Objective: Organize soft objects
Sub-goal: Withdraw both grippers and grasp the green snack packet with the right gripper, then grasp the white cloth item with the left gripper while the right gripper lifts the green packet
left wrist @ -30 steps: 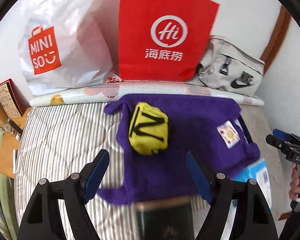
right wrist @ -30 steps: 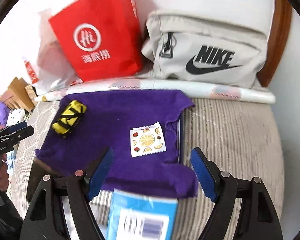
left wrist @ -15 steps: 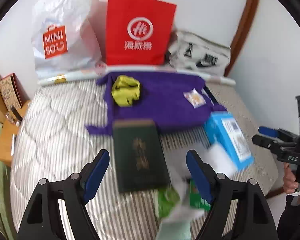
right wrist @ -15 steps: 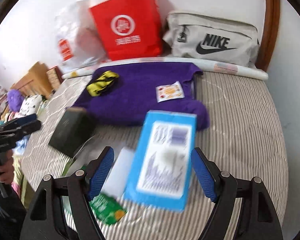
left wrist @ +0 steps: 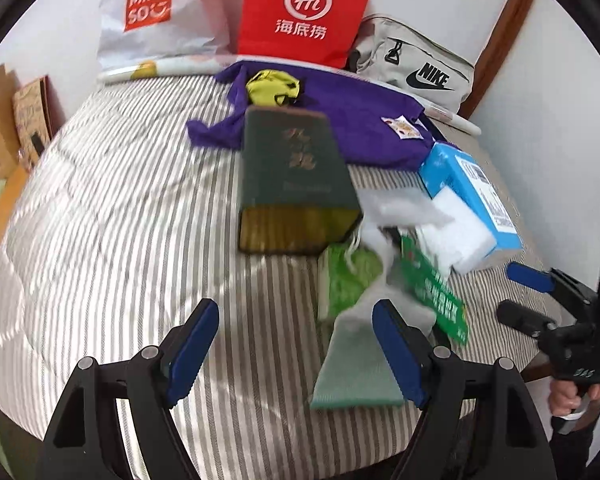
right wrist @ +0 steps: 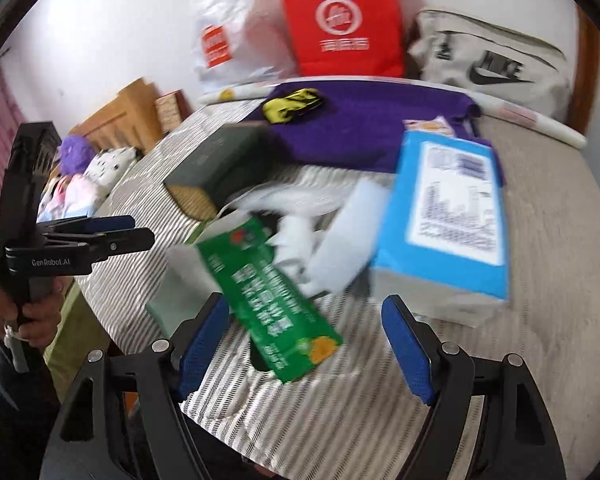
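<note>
A purple cloth point(left wrist: 359, 120) point(right wrist: 371, 120) lies at the far end of the striped bed, with a yellow pouch point(left wrist: 274, 86) point(right wrist: 294, 105) and a small fruit-print sachet point(left wrist: 403, 126) on it. Nearer lie a dark green book point(left wrist: 296, 172), a blue box point(left wrist: 475, 196) point(right wrist: 447, 208), a white foam block point(left wrist: 459, 240), a green packet point(right wrist: 268, 296) and a pale green cloth point(left wrist: 355, 372). My left gripper point(left wrist: 296, 328) hovers open over the quilt beside that cloth. The right gripper point(right wrist: 305, 320) hangs open above the green packet, holding nothing.
A red paper bag point(left wrist: 303, 12), a white Miniso bag point(left wrist: 148, 12) and a grey Nike bag point(left wrist: 415, 68) stand against the wall behind the bed. Wooden furniture point(right wrist: 116, 120) and plush toys point(right wrist: 80, 160) are off the bed's left side. Striped quilt point(left wrist: 120, 220) spreads bare on the left.
Both grippers have drawn back from the purple cloth toward the near edge of the bed and sunk a little. The book, box and packet came into view. Both jaws stay equally wide.
</note>
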Available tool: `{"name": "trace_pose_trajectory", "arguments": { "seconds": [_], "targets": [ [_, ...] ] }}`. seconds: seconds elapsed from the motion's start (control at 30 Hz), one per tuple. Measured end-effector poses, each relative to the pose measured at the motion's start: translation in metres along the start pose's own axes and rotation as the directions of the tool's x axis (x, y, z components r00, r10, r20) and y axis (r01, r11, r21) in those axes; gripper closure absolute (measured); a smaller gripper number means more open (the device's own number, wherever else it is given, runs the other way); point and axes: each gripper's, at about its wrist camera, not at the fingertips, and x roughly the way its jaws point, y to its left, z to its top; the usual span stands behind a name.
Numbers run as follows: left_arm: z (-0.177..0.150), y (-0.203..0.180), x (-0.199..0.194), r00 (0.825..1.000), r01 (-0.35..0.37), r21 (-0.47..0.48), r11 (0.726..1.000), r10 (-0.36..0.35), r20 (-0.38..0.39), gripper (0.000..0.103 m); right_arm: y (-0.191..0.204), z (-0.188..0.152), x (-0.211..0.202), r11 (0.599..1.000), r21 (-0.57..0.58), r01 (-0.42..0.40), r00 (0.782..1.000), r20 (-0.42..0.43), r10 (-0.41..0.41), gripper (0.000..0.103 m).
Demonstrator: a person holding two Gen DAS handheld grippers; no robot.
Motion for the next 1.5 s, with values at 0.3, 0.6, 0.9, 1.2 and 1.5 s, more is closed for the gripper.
{"name": "trace_pose_trajectory", "arguments": {
  "seconds": [0.3,0.6,0.9,1.2,1.5],
  "targets": [
    [-0.016,0.011,0.003,1.0,0.012,-0.028,1.0,-0.012,-0.017,0.025,0.024,-0.002,0.044,0.989,-0.145,-0.027,0.999,-0.041,0.021,0.024],
    [-0.015,0.012,0.005,0.999,0.02,-0.026,0.999,-0.021,-0.024,0.025,0.025,-0.005,0.041,0.981,-0.181,-0.064,0.998,-0.025,0.06,0.06],
    [-0.019,-0.017,0.012,0.998,0.058,0.05,0.997,-0.056,-0.026,0.025,0.006,-0.023,-0.004,0.995,-0.087,-0.045,0.998,0.035,0.048,0.06],
    [-0.03,-0.044,0.037,0.999,0.007,0.116,0.993,-0.001,-0.051,0.025,-0.036,-0.059,-0.016,0.99,-0.003,0.144,0.989,-0.021,-0.144,0.06],
    [-0.019,-0.057,0.011,0.996,-0.004,0.153,0.988,-0.01,0.092,0.025,-0.047,-0.069,-0.012,0.987,0.031,0.157,0.987,-0.037,-0.156,0.06]
  ]
}}
